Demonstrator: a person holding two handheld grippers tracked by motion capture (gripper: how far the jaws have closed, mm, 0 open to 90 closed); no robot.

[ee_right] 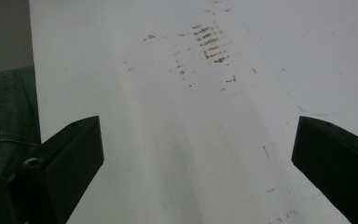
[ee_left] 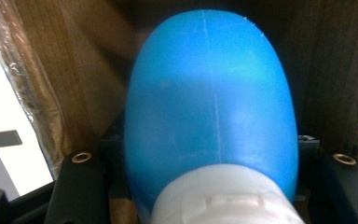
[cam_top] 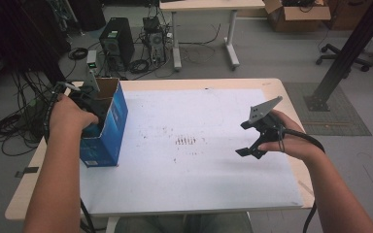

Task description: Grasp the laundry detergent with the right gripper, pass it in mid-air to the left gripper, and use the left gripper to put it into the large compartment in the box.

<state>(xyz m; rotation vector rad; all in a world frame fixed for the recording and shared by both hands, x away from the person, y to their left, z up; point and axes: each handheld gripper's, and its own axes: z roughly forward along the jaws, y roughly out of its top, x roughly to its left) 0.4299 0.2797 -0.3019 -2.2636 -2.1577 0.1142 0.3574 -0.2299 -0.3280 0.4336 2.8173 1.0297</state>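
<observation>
The step in hand appears to be a transfer between the blue cardboard box [cam_top: 108, 127] and the table: the left gripper [cam_top: 88, 116] is reached into the open top of the box, which stands upright near the left edge of the white sheet [cam_top: 213, 160]. In the left gripper view, a blue bottle with a white cap [ee_left: 209, 135] sits between the two black jaws, cap end nearest the camera, with the brown inner walls of the box on both sides; the jaws stand close at the bottle's flanks and appear closed on it, though the contact faces are hidden behind the bottle. Whether the bottle is going in or coming out cannot be told. Either way, the next move calls for travel straight along the box axis, since the walls leave little side clearance and a tilted motion could tip the box. The right gripper [cam_top: 250, 141] is held well to the right of the box, above the sheet, jaws wide apart and holding nothing. Brown scuff marks [cam_top: 186, 141] lie between box and right gripper; nothing obstructs there.
</observation>
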